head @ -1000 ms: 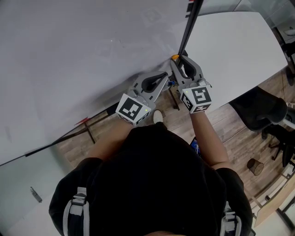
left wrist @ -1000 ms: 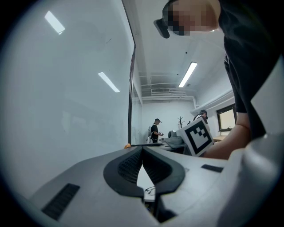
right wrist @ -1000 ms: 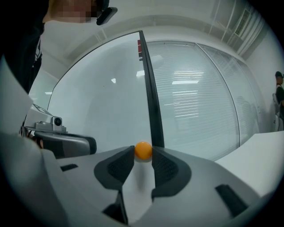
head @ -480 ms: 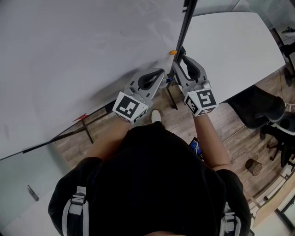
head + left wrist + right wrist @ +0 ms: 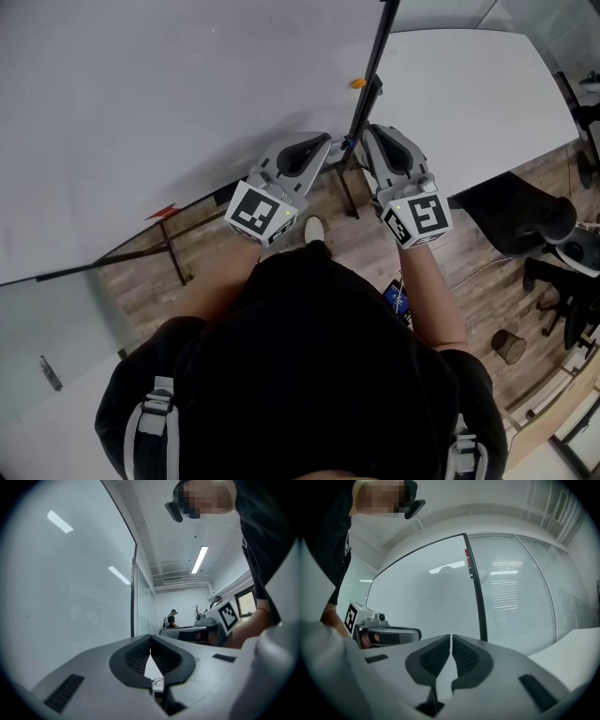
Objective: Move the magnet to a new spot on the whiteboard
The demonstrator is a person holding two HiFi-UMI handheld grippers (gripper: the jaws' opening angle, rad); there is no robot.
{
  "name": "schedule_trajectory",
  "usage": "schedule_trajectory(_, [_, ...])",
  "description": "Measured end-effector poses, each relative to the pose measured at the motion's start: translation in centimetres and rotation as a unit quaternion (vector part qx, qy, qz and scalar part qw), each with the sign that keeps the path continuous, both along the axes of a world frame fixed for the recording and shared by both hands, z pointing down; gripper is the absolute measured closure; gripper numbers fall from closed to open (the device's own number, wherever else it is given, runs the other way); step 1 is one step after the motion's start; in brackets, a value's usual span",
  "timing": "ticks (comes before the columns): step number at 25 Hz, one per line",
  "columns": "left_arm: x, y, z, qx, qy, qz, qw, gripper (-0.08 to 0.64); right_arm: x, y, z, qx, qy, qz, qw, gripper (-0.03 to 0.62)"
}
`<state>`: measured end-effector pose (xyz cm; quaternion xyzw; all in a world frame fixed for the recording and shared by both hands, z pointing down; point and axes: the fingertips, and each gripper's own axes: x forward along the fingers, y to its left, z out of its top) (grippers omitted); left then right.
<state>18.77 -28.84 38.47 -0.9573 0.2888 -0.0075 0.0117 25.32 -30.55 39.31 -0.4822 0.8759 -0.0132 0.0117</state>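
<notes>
Shows both pairs of jaws closed and empty. Finds the right gripper (image 5: 451,638) with jaws just drawn together to a hairline slit, nothing between the ribbed black pads. Finds the left gripper (image 5: 150,639) with jaws meeting at the tips, likewise bare. Looks down in the head view on a person in a black top, arms out, one gripper in each hand, both pointed level at the whiteboard (image 5: 169,103). Places the two grippers side by side, near each other but not touching, each carrying a cube of black-and-white square markers at its near end. Puts the magnet (image 5: 358,83), a small orange dot, on the whiteboard's face just left of a black upright pole (image 5: 377,47), beyond the right gripper's tips and clear of them. Sets a white bench (image 5: 469,94) with a rounded corner to the right of the pole, a dark office chair (image 5: 530,225) at its edge. Reveals wooden floor (image 5: 356,248) below the whiteboard's lower edge, with one pale shoe (image 5: 313,229) between the grippers. Includes, in the left gripper view, a distant person (image 5: 172,618) standing far down the room beneath a ceiling light strip (image 5: 199,559)
</notes>
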Motion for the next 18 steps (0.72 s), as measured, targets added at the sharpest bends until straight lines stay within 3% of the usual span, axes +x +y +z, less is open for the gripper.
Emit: schedule_trajectory(18, [-2.2, 11.5, -1.4, 0.016, 0.003, -0.037, 0.9992, 0.555, -3.0, 13.5, -2.6, 0.037, 0.019, -0.064, 0.997, 0.592])
